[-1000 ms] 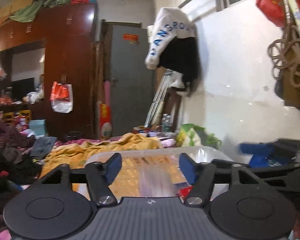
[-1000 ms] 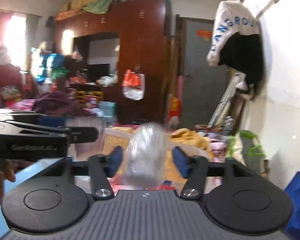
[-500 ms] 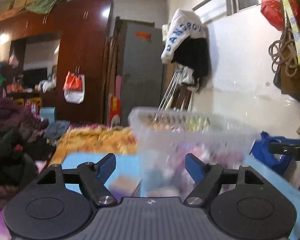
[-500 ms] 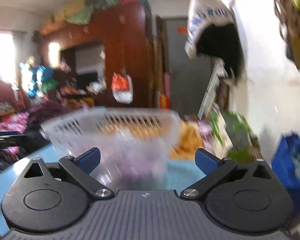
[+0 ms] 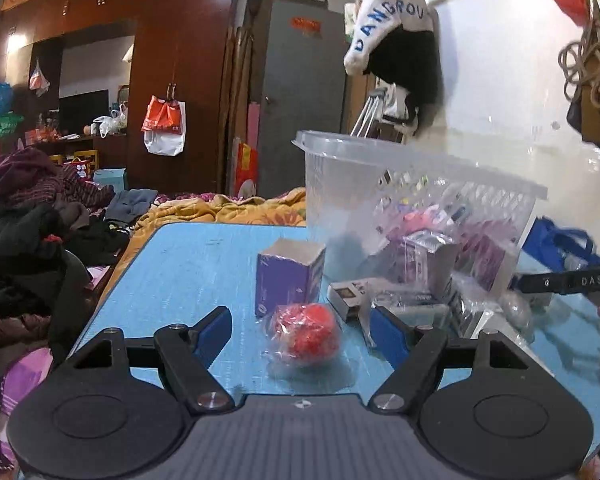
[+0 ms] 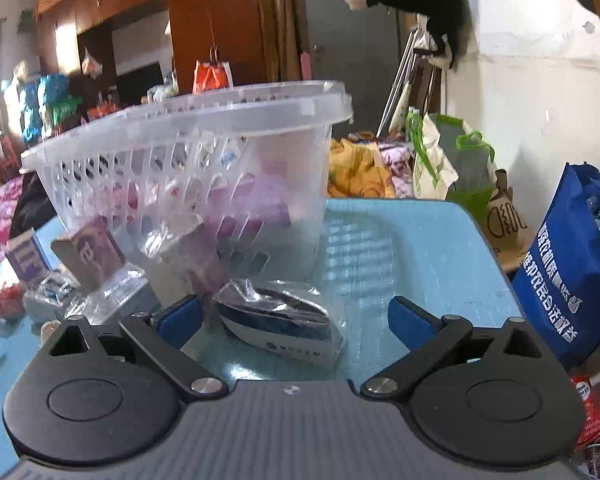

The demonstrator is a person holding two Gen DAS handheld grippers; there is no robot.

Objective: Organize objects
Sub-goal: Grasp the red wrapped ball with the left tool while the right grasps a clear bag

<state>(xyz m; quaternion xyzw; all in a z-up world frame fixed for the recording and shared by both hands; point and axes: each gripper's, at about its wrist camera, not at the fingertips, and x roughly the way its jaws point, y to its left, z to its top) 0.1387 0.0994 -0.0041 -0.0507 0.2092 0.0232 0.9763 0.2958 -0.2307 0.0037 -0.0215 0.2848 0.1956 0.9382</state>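
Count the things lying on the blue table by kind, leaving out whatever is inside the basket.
Clear baskets: 1
Purple boxes: 2
Red wrapped balls: 1
Small flat boxes: 1
Bagged blue-and-white packs: 1
Total: 6, counting only what shows clearly; some loose clear wrapping is unreadable.

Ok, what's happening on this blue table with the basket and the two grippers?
A person is sorting small items into the clear basket on the blue table. The left gripper is open around a wrapped red ball. The right gripper, jaws just opened wide, frames a bagged blue-and-white item. Neither is gripped yet.
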